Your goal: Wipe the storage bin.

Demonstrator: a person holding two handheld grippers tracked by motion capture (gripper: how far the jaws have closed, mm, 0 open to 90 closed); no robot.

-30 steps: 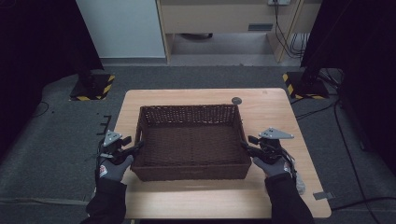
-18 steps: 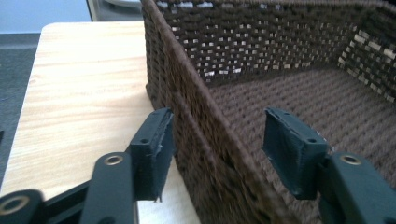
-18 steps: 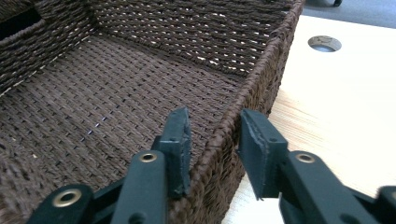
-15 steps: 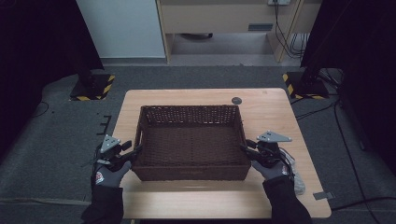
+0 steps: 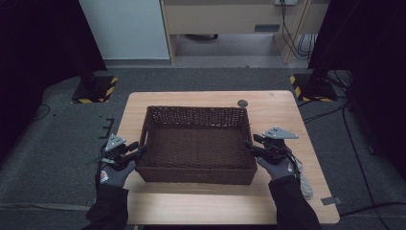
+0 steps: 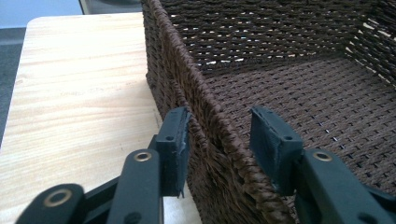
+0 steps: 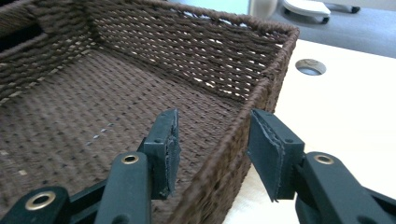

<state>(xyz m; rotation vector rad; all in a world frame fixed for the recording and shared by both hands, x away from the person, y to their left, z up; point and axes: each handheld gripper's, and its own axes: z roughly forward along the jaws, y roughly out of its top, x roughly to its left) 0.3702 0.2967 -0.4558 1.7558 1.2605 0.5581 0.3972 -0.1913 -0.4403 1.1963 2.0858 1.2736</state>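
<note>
Wooden table (image 5: 287, 120); empty basket (image 5: 196, 143) sits mid-top; left gripper (image 6: 219, 135) and right gripper (image 7: 212, 140) jaws apart, each straddling a side wall; clamping and lifting not yet done.

The basket (image 5: 196, 143) is woven from dark brown twisted cord, rough and matt, with light seen through gaps in its walls. The table (image 5: 287, 115) is topped with pale wood, smooth and faintly satin, its grain clearly marked. The left gripper (image 6: 219, 140) and right gripper (image 7: 212, 144) are made of black matt plastic, brass-coloured metal rivets being set in the arms, and the fingertips (image 7: 261, 149) are faced with dull, rubbery pads. Grey knitted gloves are worn on the left hand (image 5: 112, 173) and the right hand (image 5: 278, 167).
</note>
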